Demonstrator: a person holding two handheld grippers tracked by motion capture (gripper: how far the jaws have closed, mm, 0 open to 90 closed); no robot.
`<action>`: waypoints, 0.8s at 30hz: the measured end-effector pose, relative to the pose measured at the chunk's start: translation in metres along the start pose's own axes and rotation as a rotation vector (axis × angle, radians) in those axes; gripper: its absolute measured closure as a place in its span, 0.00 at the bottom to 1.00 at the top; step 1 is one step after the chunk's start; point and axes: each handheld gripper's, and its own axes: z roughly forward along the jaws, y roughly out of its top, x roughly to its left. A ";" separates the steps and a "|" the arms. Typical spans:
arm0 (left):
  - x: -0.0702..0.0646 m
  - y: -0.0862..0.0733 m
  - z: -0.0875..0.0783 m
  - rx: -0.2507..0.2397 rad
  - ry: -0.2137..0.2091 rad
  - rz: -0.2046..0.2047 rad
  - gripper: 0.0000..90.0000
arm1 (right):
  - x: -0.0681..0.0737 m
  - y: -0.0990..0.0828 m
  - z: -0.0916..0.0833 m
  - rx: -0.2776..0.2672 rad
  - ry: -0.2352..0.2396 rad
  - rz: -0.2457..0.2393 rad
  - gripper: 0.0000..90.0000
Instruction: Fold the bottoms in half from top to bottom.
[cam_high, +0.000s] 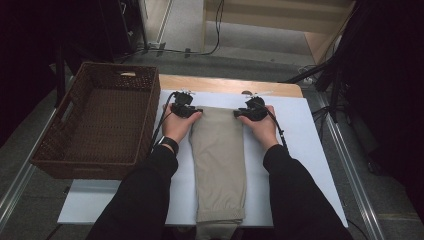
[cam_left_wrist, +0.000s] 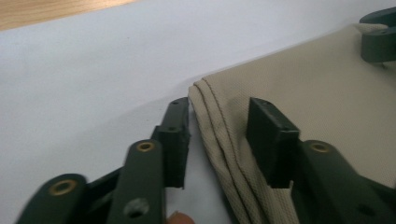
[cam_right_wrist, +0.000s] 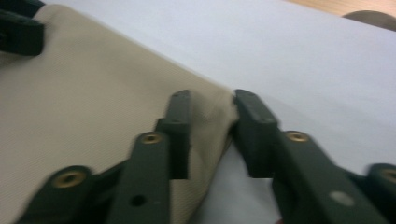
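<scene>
**Two corners of the folded cloth, both almost gripped**

Two grippers sit at the far end of the beige folded garment (cam_high: 218, 160), which lies in the middle of the high view on the white table cover (cam_high: 300, 150). A wicker basket (cam_high: 65, 150) stands at the left. I see my left gripper (cam_high: 192, 112) and right gripper (cam_high: 243, 113) at its top corners.

In the left gripper view, the jaws stand apart around the layered cloth edge (cam_left_wrist: 219, 140), not pressing yet.

In the right gripper view, the jaws pinch the bunched corner (cam_right_wrist: 215, 112) between them.

I judge the cloth as light, soft and floppy, with layers that may slide. Holding must be at both corners, taking all layers together.
</scene>
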 end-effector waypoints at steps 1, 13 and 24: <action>0.000 0.000 0.000 0.002 -0.004 -0.003 0.77 | 0.001 0.000 0.001 0.001 0.012 -0.003 0.85; 0.002 0.034 -0.010 -0.032 0.068 0.043 0.99 | 0.008 0.028 -0.013 -0.007 0.002 -0.064 0.94; 0.007 0.074 -0.029 -0.127 0.055 0.030 0.98 | -0.003 0.069 -0.032 -0.084 -0.063 -0.061 0.93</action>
